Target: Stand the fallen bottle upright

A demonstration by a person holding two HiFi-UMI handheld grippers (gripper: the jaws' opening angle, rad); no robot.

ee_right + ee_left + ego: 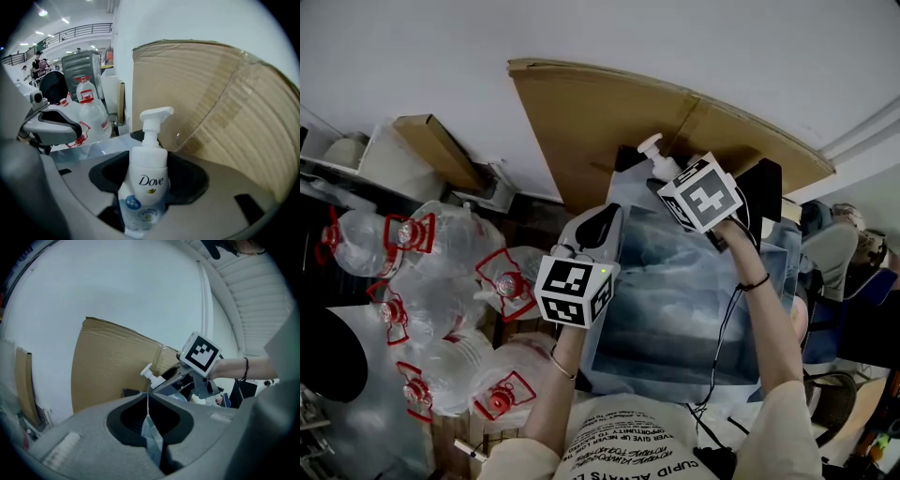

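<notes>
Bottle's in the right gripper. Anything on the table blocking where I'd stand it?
Nothing visible does. The bottle sits in the right gripper above the bare bluish table cover; the left gripper pinches that cover's edge, off to the left side.

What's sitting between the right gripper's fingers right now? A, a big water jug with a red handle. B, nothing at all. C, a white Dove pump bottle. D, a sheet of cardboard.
C: the right gripper view shows the white Dove pump bottle clasped between the fingers of the right gripper, with its pump head pointing up.
</notes>
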